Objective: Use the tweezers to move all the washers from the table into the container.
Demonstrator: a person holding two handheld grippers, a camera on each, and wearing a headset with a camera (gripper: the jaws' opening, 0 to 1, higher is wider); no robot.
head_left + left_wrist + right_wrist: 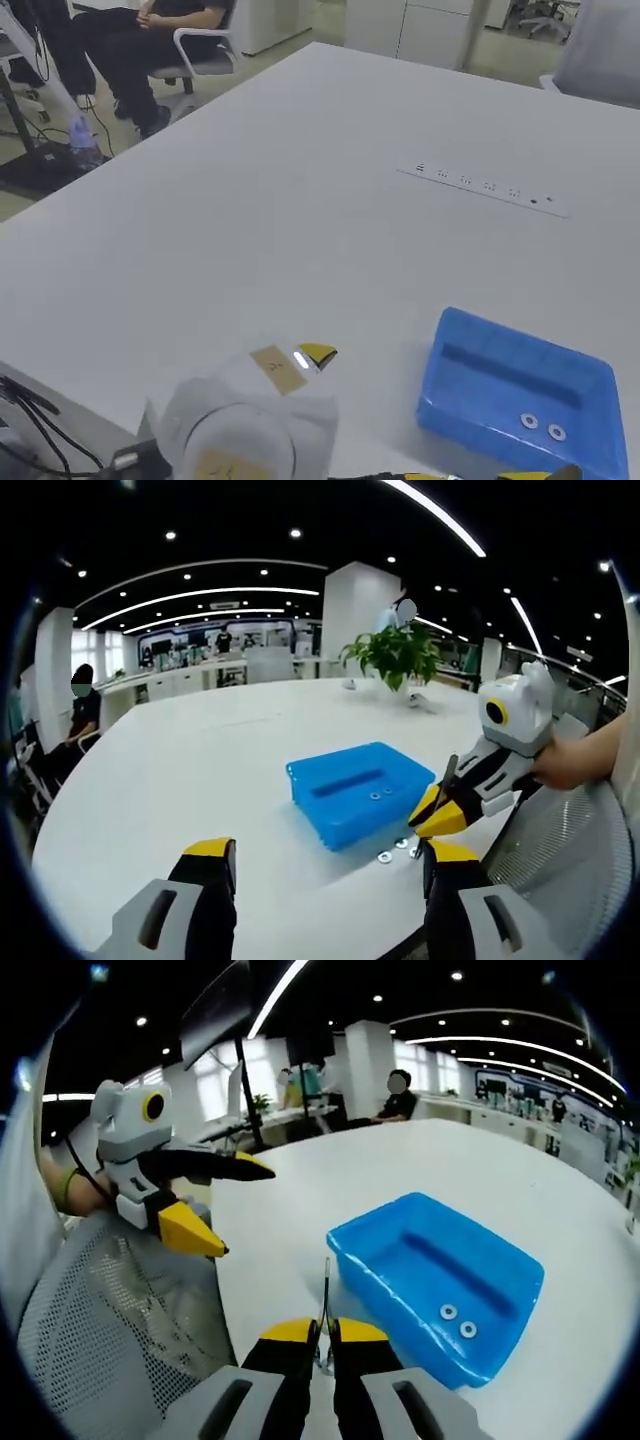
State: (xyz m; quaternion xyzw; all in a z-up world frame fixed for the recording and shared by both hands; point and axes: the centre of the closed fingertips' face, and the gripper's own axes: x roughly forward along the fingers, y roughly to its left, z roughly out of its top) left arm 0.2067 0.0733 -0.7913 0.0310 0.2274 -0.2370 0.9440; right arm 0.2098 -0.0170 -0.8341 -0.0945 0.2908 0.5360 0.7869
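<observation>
Right gripper: lower centre, jaws pinched on tweezers.
Left gripper: jaws wide apart, empty.
Container: two washers inside; others on tabletop beside it.

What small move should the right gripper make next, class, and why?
Probably lower the right gripper, shut on the tweezers, toward the washers on the table beside the blue container. Two washers already lie inside it, and those outside are not yet moved.
</observation>
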